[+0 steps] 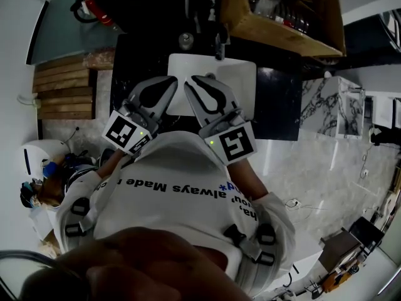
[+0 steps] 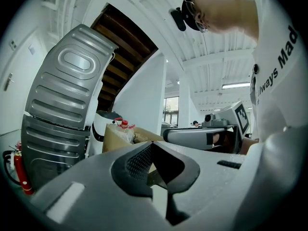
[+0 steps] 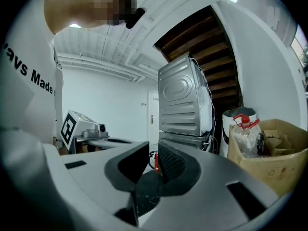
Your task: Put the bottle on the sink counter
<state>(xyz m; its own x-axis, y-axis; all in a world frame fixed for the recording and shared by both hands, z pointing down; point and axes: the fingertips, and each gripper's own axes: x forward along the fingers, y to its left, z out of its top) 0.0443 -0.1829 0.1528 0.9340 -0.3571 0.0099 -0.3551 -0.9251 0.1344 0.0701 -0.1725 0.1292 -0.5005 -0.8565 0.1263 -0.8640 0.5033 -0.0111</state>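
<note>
A clear plastic bottle (image 3: 245,138) with a red cap stands in an open cardboard box (image 3: 274,170); the left gripper view shows the bottle (image 2: 124,128) too. From the head view the box (image 1: 250,24) sits on the black counter (image 1: 279,99) behind the white sink (image 1: 241,83). Both grippers are held side by side at my chest, over the sink's near edge and well short of the box. My left gripper (image 1: 174,81) (image 2: 151,146) has its tips together with nothing between them. My right gripper (image 1: 189,81) (image 3: 154,154) is shut and empty too.
A tall grey metal appliance (image 3: 185,100) (image 2: 62,105) stands beyond the box, under a wooden staircase. A red fire extinguisher (image 2: 19,174) is by its foot. A faucet (image 1: 218,42) rises at the sink's back. A white bin (image 3: 236,117) sits behind the box.
</note>
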